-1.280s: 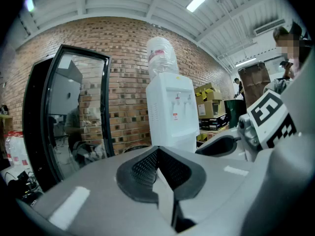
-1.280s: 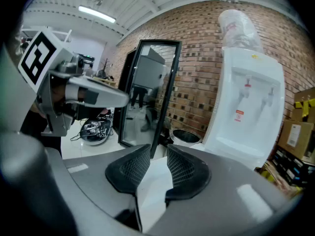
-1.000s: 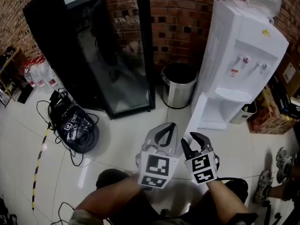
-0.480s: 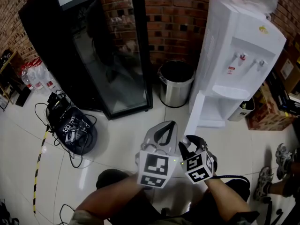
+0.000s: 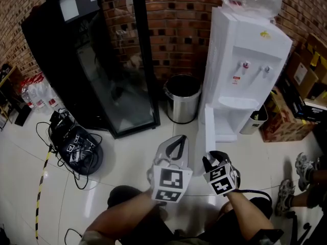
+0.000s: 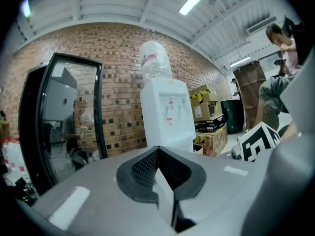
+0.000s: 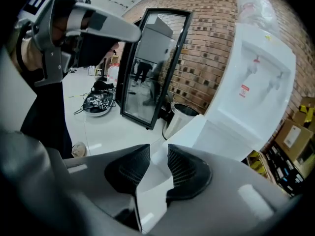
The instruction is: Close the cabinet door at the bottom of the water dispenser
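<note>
The white water dispenser (image 5: 245, 70) stands against the brick wall with a bottle on top. Its bottom cabinet door (image 5: 208, 131) stands swung open, edge-on toward me. My right gripper (image 5: 212, 158) is at the door's free edge. In the right gripper view the white door panel (image 7: 197, 132) runs between the jaws of the right gripper (image 7: 158, 149), which are closing round it with a little room left. My left gripper (image 5: 179, 139) hangs beside it to the left, apart from the door. The jaws of the left gripper (image 6: 156, 149) are shut on nothing, and the dispenser (image 6: 165, 112) shows ahead.
A steel bin (image 5: 182, 98) stands just left of the dispenser. A black glass-door fridge (image 5: 97, 60) fills the back left. Cables lie coiled (image 5: 76, 147) on the floor at left. Cardboard boxes (image 5: 286, 116) and a person's shoes (image 5: 294, 182) are at the right.
My right gripper has moved forward and down onto the door's edge, and its jaws have narrowed. The left gripper has stayed where it was.
</note>
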`<state>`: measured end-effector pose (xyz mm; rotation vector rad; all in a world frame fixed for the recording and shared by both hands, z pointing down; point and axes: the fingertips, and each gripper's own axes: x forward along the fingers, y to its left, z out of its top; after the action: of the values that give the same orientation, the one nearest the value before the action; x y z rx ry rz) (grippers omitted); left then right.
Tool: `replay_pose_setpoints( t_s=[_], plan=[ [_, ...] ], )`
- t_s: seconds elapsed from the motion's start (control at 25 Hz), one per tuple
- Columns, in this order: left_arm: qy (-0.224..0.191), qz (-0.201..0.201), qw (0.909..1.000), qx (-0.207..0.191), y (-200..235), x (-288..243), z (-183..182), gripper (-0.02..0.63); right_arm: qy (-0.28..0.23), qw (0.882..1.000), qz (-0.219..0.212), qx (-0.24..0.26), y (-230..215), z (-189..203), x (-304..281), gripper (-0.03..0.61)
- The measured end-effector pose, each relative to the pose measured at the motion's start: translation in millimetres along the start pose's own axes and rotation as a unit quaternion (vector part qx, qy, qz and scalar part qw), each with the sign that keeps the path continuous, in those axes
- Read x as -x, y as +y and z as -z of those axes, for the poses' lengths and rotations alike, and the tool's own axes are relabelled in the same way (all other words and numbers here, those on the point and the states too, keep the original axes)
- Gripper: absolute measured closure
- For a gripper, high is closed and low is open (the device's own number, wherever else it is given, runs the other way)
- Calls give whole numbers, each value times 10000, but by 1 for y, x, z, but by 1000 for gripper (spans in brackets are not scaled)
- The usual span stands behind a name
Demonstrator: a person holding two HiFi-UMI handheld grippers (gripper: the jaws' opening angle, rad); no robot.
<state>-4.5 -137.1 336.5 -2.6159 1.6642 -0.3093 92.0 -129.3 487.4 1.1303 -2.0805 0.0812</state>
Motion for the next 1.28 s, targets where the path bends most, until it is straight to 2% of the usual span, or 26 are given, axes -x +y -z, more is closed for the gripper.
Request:
replay_pose_setpoints(
  t_s=[0.12, 0.28, 0.48, 0.68, 1.08, 1.28],
  plan=[
    [286, 101, 9995, 53, -5, -12, 16, 614, 132, 9997, 186, -130, -16, 11, 7, 471],
    [451, 285, 9986, 61, -17, -27, 28, 614, 253, 9979, 454, -377, -41, 29, 14, 480],
    [358, 546, 9977, 170, -44, -49, 19, 614, 341, 9936, 720, -796, -73, 46, 22, 491],
    [290, 840, 9959, 160, -65, -60, 14, 614, 446, 9898, 724, -1140, -100, 58, 25, 499],
    [415, 923, 9941, 386, -66, -92, 22, 614, 765, 9779, 920, -1712, -177, 91, 26, 481],
    [525, 978, 9931, 384, -68, -109, 31, 614, 772, 9673, 1366, -1991, -220, 103, 22, 480]
  ],
)
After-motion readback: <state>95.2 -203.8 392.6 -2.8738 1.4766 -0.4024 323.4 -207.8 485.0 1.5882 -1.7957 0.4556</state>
